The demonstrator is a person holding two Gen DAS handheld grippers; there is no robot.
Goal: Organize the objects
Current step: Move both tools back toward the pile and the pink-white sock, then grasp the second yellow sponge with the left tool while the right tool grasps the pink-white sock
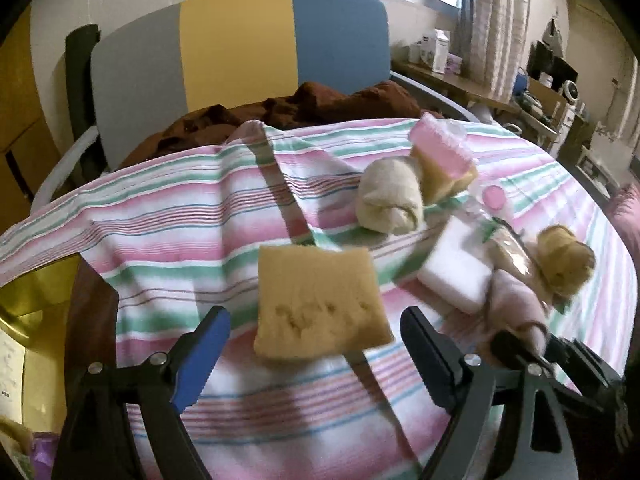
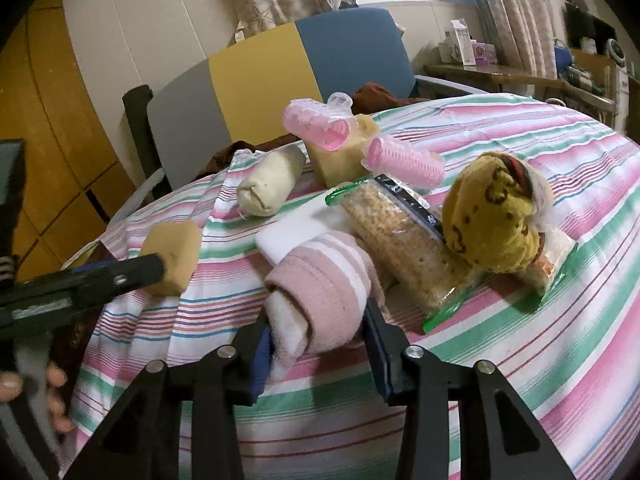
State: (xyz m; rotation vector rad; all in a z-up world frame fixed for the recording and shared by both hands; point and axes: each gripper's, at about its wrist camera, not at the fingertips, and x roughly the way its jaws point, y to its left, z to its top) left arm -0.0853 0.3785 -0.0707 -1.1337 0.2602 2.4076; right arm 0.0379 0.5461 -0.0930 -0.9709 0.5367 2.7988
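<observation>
Pink sock roll (image 2: 320, 300) clamped in right claw (image 2: 320, 344); tan sponge (image 1: 320, 300) between spread left claw (image 1: 316, 356).

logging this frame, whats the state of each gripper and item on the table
left gripper: open, tan sponge loose between its fingers
right gripper: shut on pink rolled sock
cracker bag: zipped, lying flat
yellow sock ball: rolled, resting on the bags
cream sock: rolled, lying down

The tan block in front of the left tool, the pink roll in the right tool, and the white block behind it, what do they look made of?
Tan block: likely sponge foam, matte, with pitted pores on its face. Pink roll: soft knit fabric, probably a rolled sock, ribbed with white stripes. White block: perhaps dense foam, smooth and matte; uncertain.
</observation>
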